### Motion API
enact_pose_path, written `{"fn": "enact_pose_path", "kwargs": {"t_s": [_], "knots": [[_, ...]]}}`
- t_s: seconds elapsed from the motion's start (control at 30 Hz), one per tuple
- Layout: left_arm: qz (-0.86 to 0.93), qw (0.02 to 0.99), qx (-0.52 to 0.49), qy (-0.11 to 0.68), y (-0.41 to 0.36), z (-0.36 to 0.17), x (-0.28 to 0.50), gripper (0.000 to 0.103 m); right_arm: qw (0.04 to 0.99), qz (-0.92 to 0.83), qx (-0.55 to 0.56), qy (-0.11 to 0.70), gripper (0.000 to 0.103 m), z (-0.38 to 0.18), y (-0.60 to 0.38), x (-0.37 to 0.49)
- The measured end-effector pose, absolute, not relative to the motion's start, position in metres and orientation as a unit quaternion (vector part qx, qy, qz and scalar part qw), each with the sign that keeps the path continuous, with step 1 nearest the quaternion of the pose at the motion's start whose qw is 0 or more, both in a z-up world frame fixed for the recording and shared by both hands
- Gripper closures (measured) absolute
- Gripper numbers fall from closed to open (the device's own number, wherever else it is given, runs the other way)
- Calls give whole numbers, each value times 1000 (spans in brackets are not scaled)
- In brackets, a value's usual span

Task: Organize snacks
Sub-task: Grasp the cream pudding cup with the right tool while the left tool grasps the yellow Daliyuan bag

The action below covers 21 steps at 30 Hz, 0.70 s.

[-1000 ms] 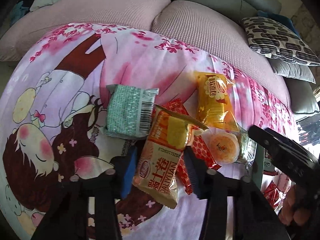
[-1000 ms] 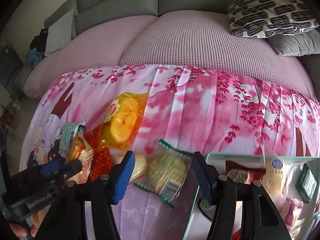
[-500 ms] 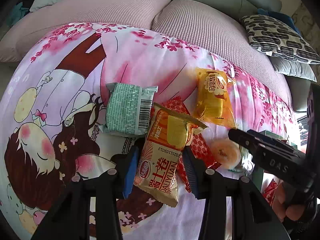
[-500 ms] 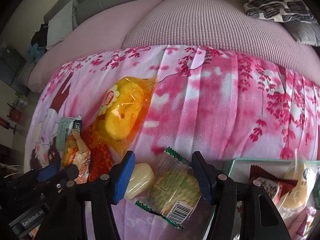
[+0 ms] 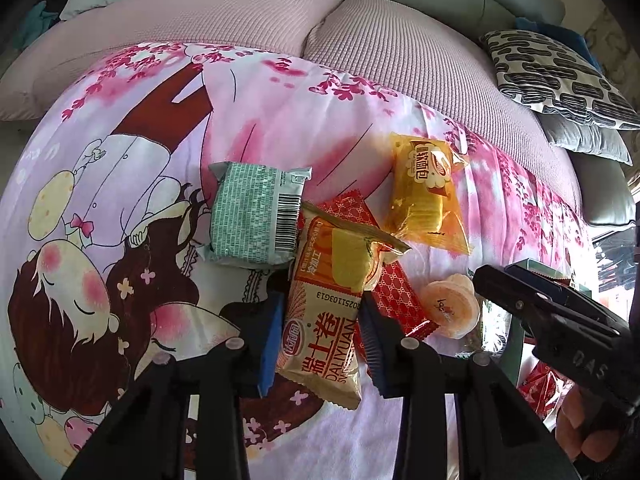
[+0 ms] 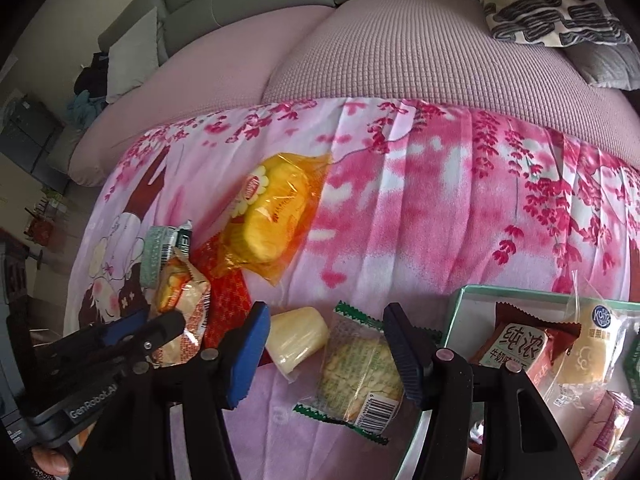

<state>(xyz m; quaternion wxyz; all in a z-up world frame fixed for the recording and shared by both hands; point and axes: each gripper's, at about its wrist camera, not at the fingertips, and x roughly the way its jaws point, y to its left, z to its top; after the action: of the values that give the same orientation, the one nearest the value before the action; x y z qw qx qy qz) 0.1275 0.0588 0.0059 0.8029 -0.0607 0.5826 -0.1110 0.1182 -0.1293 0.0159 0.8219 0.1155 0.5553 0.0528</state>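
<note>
My left gripper [image 5: 322,340] is open with its jaws on either side of an orange Daliyuan swiss-roll packet [image 5: 332,312], close to its edges. Around it lie a green packet [image 5: 254,220], a red packet [image 5: 394,292], a yellow cake packet [image 5: 426,196] and a jelly cup [image 5: 452,308]. My right gripper [image 6: 324,354] is open over a clear green-edged cracker packet [image 6: 358,372] and the jelly cup [image 6: 298,338]. The swiss-roll packet [image 6: 182,296] and the yellow cake packet [image 6: 272,212] also show in the right wrist view.
A green-rimmed box [image 6: 500,292] holding several snacks sits at the right on the pink cartoon-print blanket [image 6: 440,200]. Behind are pink sofa cushions [image 5: 400,52] and a black-and-white patterned pillow [image 5: 556,76]. The other gripper's body [image 5: 560,320] is close on the right.
My left gripper's jaws have narrowed around the swiss-roll packet. My right gripper has moved lower and forward over the cracker packet and jelly cup.
</note>
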Motion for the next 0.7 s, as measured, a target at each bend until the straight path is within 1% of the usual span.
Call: {"fn": "enact_pose_path", "kwargs": {"t_s": [0.23, 0.43, 0.6, 0.7], "knots": [[-109, 798, -68, 588, 62, 6, 128, 65, 817, 81, 75, 566, 41, 13, -100, 118], [-109, 797, -68, 590, 61, 4, 129, 65, 810, 75, 59, 578, 53, -3, -93, 125], [-109, 795, -73, 593, 60, 1, 130, 65, 805, 72, 34, 588, 55, -15, -82, 131], [-110, 793, -76, 595, 60, -1, 131, 65, 806, 70, 42, 586, 57, -20, -82, 130]]}}
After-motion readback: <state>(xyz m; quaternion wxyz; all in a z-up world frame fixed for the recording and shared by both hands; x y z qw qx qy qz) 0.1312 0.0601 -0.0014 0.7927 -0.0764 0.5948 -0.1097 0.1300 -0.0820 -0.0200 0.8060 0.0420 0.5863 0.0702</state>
